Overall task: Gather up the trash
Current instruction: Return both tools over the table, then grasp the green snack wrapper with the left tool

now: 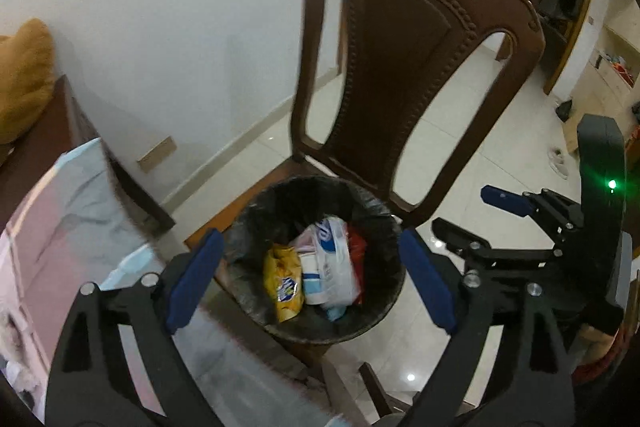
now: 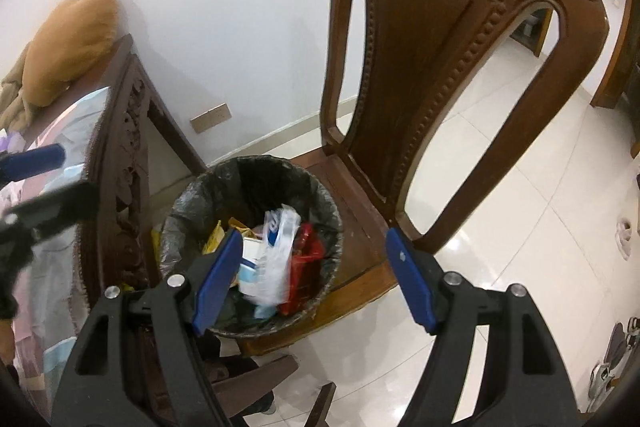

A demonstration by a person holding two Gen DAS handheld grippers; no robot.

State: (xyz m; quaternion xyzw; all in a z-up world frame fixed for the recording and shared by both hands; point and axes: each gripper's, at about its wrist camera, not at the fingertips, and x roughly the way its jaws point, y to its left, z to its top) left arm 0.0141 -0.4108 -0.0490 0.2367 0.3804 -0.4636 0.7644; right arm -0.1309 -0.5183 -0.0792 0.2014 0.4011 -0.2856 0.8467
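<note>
A room in a home. A carved wooden chair [image 2: 424, 67] stands on glossy white floor tiles [image 2: 512, 235] beside a cloth-covered table [image 2: 120, 131]. Open wooden doorways [image 1: 560, 11] lead onward.

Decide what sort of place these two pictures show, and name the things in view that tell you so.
Most likely a room in a home: a carved wooden chair on a tiled floor, a lined bin of wrappers, and bedding to the left.

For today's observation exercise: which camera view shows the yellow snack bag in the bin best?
Left wrist view: the yellow snack bag lies unobstructed in the bin. In the right wrist view, the right gripper finger hides most of it.
</note>
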